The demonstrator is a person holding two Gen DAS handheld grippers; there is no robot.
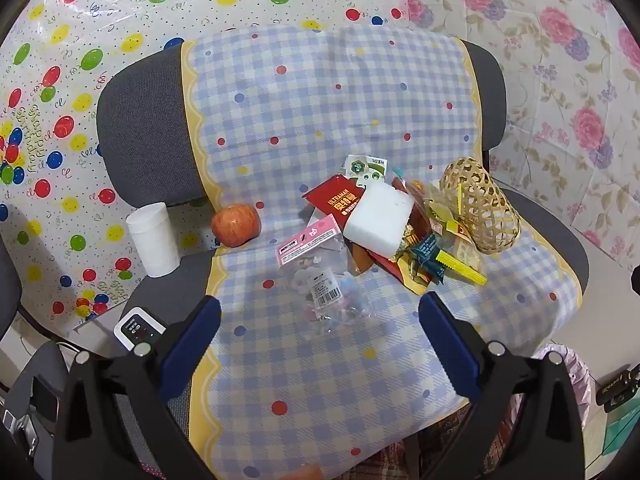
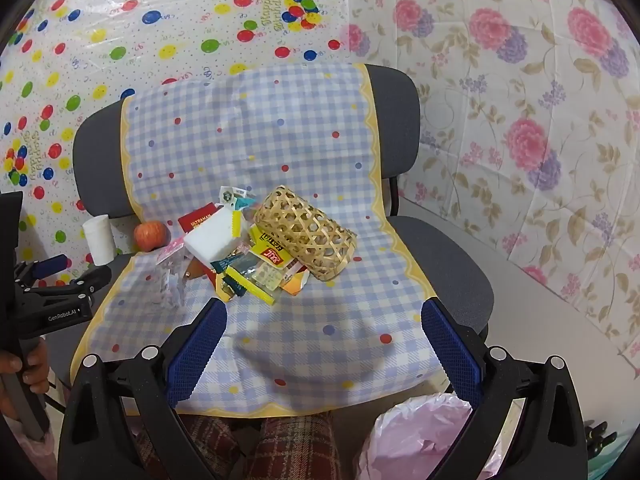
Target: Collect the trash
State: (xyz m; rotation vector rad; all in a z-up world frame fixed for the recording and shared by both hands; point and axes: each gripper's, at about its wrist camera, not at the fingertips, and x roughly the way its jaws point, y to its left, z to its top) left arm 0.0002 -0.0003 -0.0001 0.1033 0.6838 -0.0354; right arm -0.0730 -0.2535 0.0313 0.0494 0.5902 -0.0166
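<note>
the trash pile sits mid-seat on a grey office chair draped with a blue checked cloth. on top lies a white foam block, overlapping a red packet printed "ultraman" beside some other characters. a pink-topped clear bag with a barcode label lies just in front, and a yellow strip pokes out of crumpled wrappers. from the right wrist view one yellow wrapper carries a red label i can't read. a woven bamboo basket lies on its side touching the pile; an apple and a white cup stand to the left.

the left gripper hovers over the cloth near the clear bag, jaws spread fully, holding nothing. the right gripper is likewise wide apart and empty, above bare cloth. the left tool's body reads "genrobot.ai". a pink bag sits below the seat edge.
</note>
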